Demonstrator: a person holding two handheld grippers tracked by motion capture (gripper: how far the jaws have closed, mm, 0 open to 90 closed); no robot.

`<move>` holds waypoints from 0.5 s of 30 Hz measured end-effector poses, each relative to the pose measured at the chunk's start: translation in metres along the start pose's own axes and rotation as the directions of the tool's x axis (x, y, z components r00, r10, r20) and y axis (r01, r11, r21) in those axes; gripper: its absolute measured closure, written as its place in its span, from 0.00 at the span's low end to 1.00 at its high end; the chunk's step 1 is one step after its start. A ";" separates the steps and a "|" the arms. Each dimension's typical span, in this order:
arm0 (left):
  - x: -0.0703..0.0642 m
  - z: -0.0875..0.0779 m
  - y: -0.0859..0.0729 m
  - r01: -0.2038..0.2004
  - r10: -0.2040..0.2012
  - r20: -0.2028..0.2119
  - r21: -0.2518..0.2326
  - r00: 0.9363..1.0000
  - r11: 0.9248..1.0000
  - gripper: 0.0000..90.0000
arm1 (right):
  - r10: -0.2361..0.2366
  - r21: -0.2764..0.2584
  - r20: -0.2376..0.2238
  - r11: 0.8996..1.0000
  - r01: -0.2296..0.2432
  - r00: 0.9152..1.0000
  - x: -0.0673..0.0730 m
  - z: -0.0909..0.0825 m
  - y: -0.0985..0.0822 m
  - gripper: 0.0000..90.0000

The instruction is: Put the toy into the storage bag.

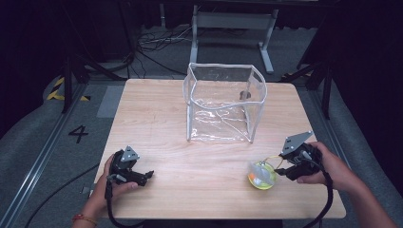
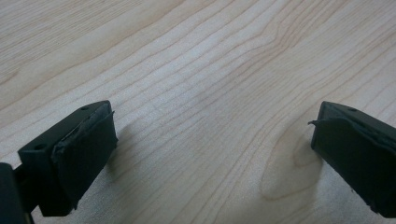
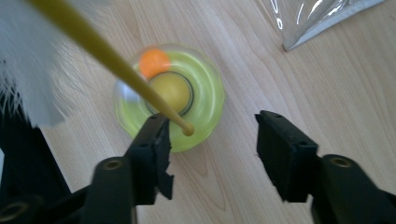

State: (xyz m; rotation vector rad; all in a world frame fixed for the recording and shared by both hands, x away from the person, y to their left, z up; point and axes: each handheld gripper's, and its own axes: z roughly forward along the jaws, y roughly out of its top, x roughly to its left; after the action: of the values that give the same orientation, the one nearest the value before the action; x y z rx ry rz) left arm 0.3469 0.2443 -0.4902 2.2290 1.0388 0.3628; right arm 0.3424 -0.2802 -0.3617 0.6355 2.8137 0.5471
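- Table (image 1: pixel 157 118): pale wood, bearing every item below.
- Clear bag (image 1: pixel 223 102): transparent, box-shaped, upright and open-topped at the table's far middle; nothing seen inside.
- Left gripper (image 1: pixel 148 175): rests at the near left, well apart from the toy; its own view shows the jaws spread wide over bare wood, holding nothing.
- Right gripper (image 3: pixel 210 135): poised just above the toy at the near right edge; jaws part-open, with no firm clamp visible. The stick's tip lies against the left pad.
- Toy (image 3: pixel 170 95): a round yellow-green disc, lying flat, orange ball on its ring, nearer the person than the bag.
- Stick (image 3: pixel 107 56): thin, yellow, white feather attached; its long axis slants from the disc up and away toward the view's upper left.
- Step, as judged: picking up the toy. Next move calls for closing squarely on it, then lifting it over the bag's rim.
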 end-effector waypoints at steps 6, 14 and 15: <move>0.000 0.000 0.000 -0.002 0.002 -0.002 -0.001 1.000 1.000 0.00 | -0.019 0.029 -0.018 0.999 0.019 1.000 0.000 0.005 0.003 0.73; 0.000 0.000 0.000 -0.002 0.002 -0.002 0.000 1.000 1.000 0.00 | -0.021 0.059 -0.047 0.998 0.024 0.999 0.000 0.008 0.008 0.97; 0.000 0.000 0.000 -0.002 0.002 -0.002 0.000 1.000 1.000 0.00 | -0.021 0.054 -0.053 0.998 0.024 0.998 0.000 0.007 0.008 0.97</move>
State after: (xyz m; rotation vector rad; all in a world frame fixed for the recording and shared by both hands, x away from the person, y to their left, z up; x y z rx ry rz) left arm 0.3470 0.2444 -0.4901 2.2298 1.0376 0.3662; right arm 0.3471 -0.2710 -0.3653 0.6074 2.8902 0.4908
